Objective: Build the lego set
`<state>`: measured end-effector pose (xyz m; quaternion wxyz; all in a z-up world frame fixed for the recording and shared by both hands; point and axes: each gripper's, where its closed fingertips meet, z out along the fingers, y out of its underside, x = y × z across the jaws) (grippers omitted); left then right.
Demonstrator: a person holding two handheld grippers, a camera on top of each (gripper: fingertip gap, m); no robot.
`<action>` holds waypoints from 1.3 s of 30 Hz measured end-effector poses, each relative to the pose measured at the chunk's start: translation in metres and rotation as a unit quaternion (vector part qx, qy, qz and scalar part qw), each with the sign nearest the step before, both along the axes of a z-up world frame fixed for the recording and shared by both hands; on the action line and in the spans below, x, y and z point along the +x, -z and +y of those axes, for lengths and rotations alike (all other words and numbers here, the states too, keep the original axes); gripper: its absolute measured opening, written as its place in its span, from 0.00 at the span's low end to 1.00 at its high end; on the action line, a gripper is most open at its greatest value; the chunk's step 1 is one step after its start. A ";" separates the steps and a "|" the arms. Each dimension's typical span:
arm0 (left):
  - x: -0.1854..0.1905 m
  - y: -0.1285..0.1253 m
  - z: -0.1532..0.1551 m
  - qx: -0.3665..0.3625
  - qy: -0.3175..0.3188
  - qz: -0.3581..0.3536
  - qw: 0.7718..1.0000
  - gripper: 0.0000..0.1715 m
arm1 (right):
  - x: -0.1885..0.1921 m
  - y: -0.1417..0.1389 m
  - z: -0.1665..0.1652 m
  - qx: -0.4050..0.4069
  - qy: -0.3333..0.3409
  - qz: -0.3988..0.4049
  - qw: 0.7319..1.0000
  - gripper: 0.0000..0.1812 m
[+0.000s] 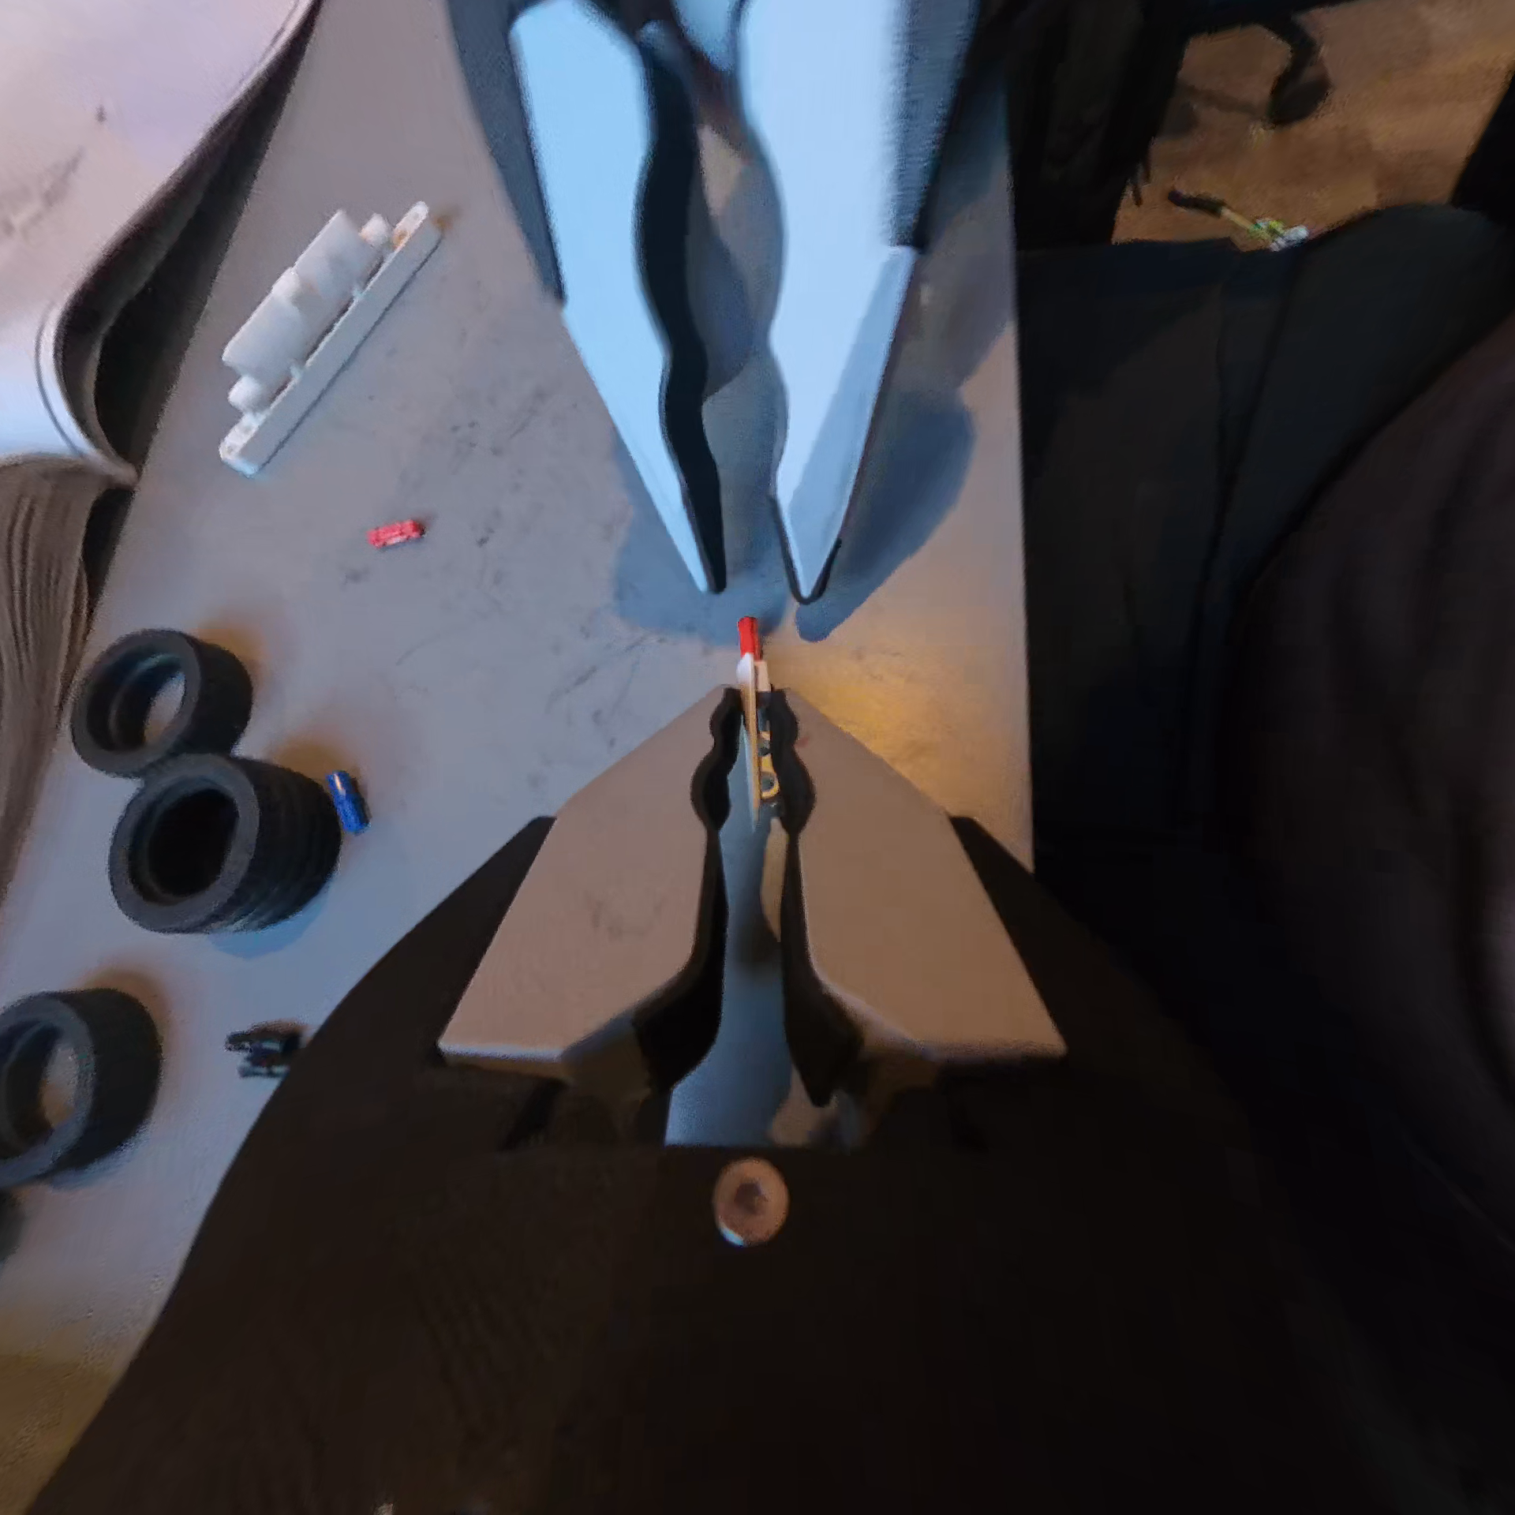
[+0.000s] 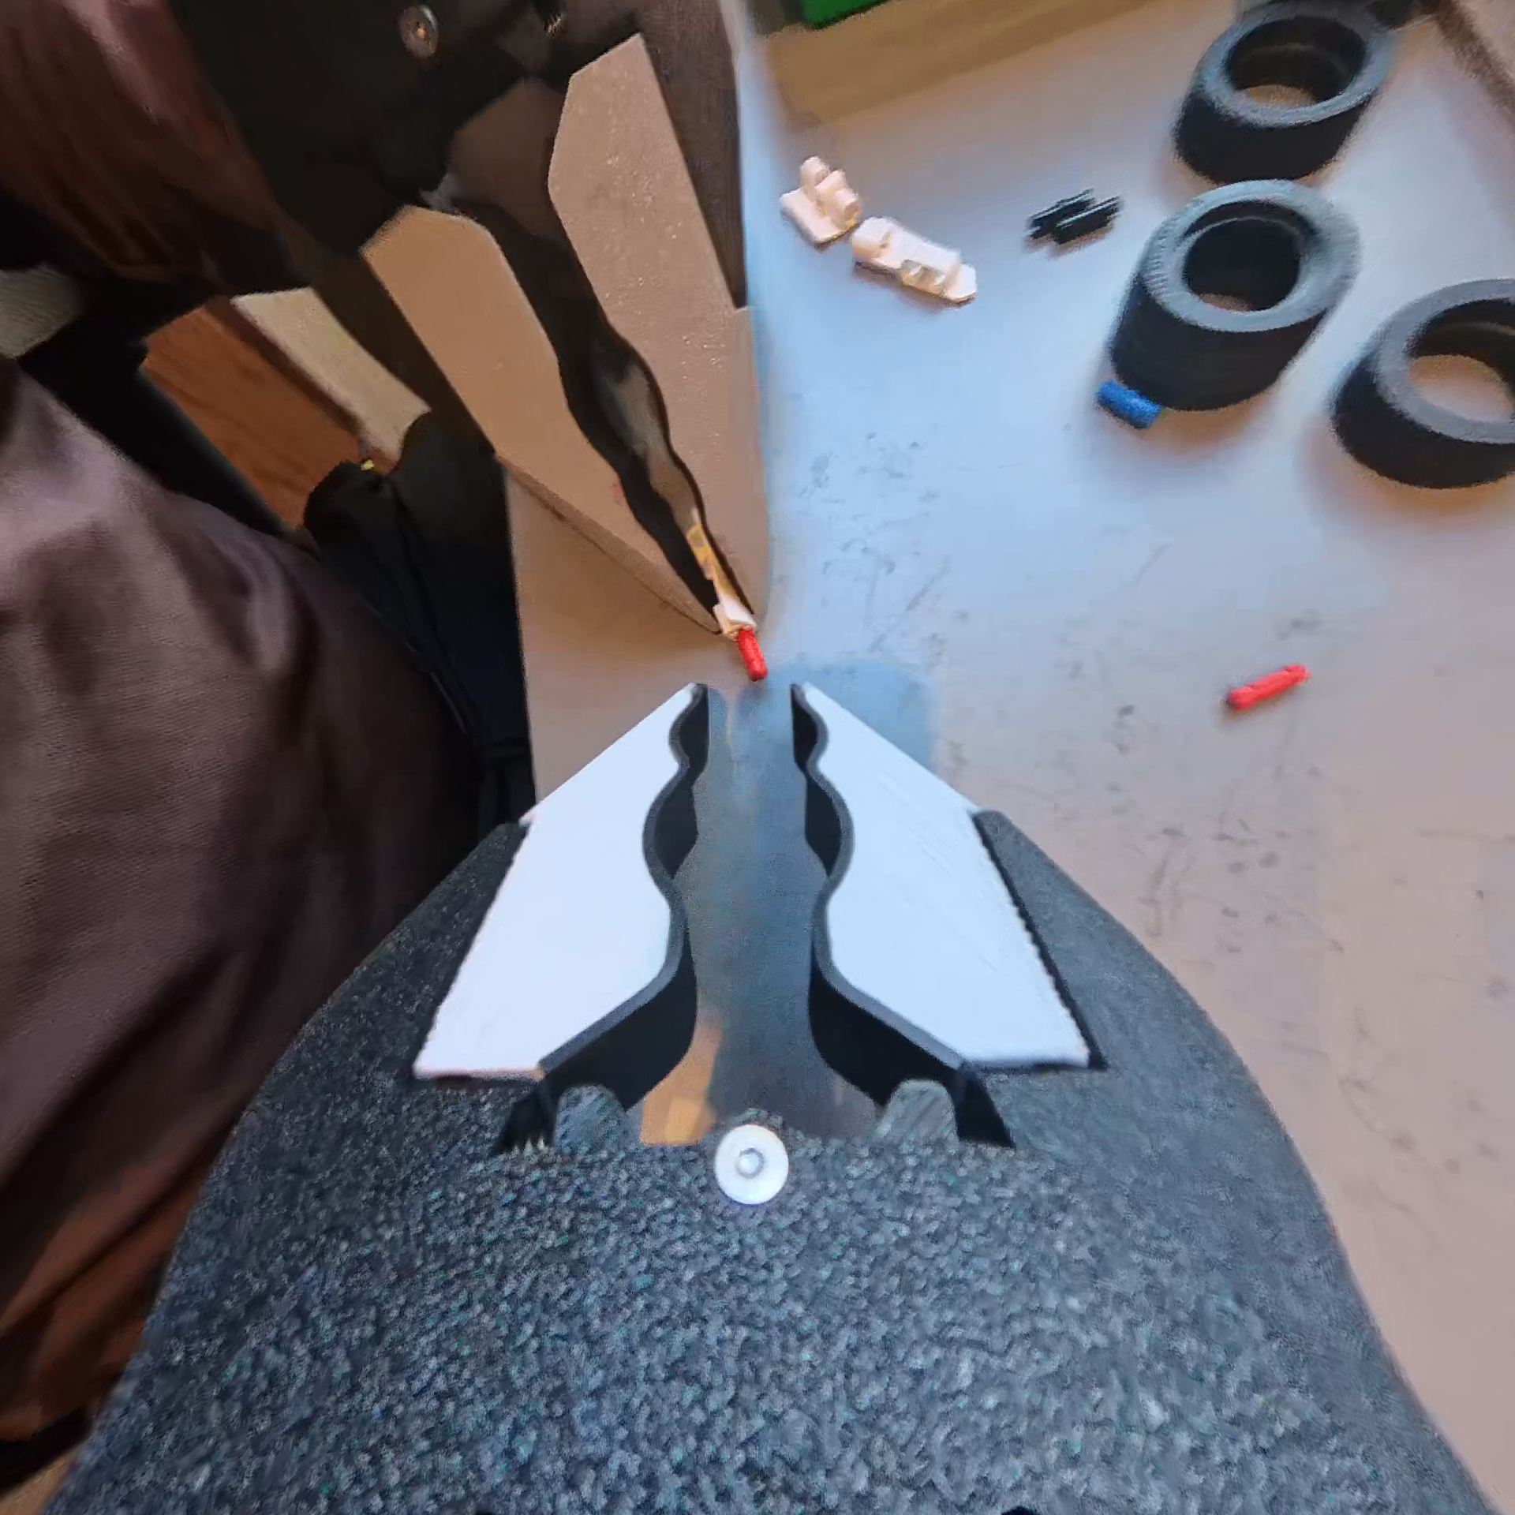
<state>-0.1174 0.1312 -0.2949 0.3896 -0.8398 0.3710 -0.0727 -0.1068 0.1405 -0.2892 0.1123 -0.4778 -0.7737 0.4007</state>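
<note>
Left wrist view shows, at centre frame, the left hand-held gripper (image 1: 750,697) with its tan fingers clamped together on a thin white perforated plastic lego beam (image 1: 758,738). A short red plastic lego pin (image 1: 748,635) projects from the forward end of that beam, so this one joint appears already made. Directly opposite, in the upper centre of the frame, the right hand-held gripper (image 1: 758,586) points its pale fingers at the pin; its jaws stand slightly apart and hold nothing, with the tips just beside the pin but not touching it.

Right wrist view confirms the arrangement: the pin sits just ahead of the gap between the parted fingers, and the beam is held at an angle above the grey scuffed desk (image 2: 1066,738).

Most of the set lies unassembled. Three black rubber tyres (image 1: 221,844) rest at the left edge of the left wrist frame, none mounted. A small blue cylindrical connector (image 1: 348,802) lies against one tyre. A second loose red pin (image 1: 398,534) lies at mid left, a small black connector (image 1: 262,1049) at lower left, and a long white beam assembly (image 1: 328,336) at upper left. Two further small white pieces (image 2: 881,238) appear in the upper centre of the right wrist frame.

Judgement: the build is at an early stage, with wheels, connectors and white sub-assemblies remaining to be joined.
</note>
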 end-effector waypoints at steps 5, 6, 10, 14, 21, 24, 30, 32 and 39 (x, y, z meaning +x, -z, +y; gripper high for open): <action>0.000 -0.033 0.015 -0.018 -0.094 -0.191 0.977 0.02 | -0.012 -0.039 0.018 0.058 0.079 0.130 0.987 0.12; 0.002 -0.042 0.018 -0.017 -0.106 -0.235 0.966 0.02 | -0.012 -0.046 0.019 0.073 0.087 0.153 0.982 0.14; 0.008 -0.066 0.023 -0.006 -0.133 -0.350 0.927 0.02 | -0.012 -0.065 0.023 0.126 0.111 0.223 0.960 0.18; 0.012 -0.077 0.021 -0.015 -0.126 -0.410 0.903 0.02 | -0.007 -0.076 0.019 0.139 0.094 0.252 0.953 0.14; 0.019 -0.100 0.016 -0.005 -0.080 -0.495 0.865 0.03 | 0.001 -0.076 0.016 -0.045 0.075 0.189 0.978 0.14; 0.020 -0.107 0.015 0.048 -0.062 -0.472 0.878 0.02 | 0.002 -0.094 0.008 -0.166 0.063 0.181 0.967 0.14; 0.025 -0.109 0.013 0.098 -0.042 -0.431 0.896 0.02 | 0.005 -0.111 0.009 -0.222 0.055 0.198 0.953 0.10; 0.028 -0.107 0.013 0.099 -0.039 -0.424 0.899 0.02 | 0.004 -0.109 0.007 -0.213 0.051 0.195 0.956 0.09; 0.025 -0.107 0.015 0.106 -0.052 -0.431 0.894 0.02 | 0.003 -0.108 0.005 -0.233 0.048 0.186 0.953 0.02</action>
